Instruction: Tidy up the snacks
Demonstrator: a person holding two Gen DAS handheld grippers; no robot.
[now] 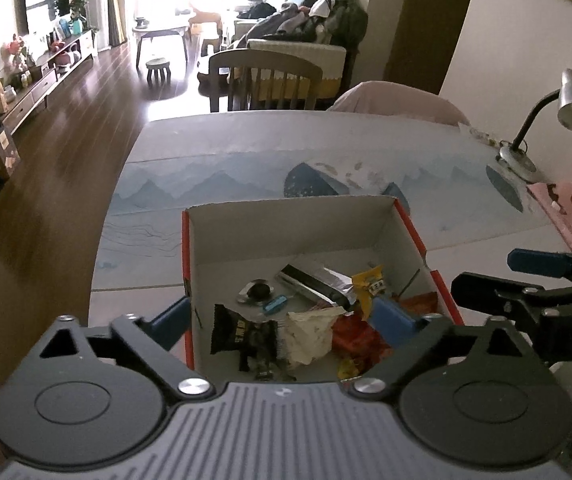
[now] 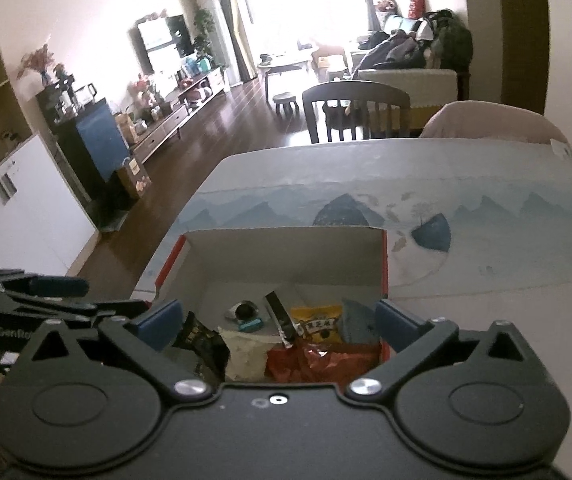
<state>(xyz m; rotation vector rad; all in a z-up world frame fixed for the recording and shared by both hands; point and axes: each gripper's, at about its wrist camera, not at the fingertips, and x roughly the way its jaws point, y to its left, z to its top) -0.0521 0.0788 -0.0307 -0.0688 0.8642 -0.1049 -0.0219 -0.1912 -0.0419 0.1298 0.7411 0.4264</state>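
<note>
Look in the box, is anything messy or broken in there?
Nothing looks broken or spilled. The snacks in the box are just jumbled: a black packet, a crumpled white wrapper, a yellow packet and a red bag lie overlapping at all angles. Both tongs, left and right, are open and empty.

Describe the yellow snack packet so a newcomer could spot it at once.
Find the open red-edged cardboard box on the table. Inside, toward the far right, lies the yellow packet, beside a silver foil wrapper. It is the only bright yellow pack with dark printed characters.
</note>
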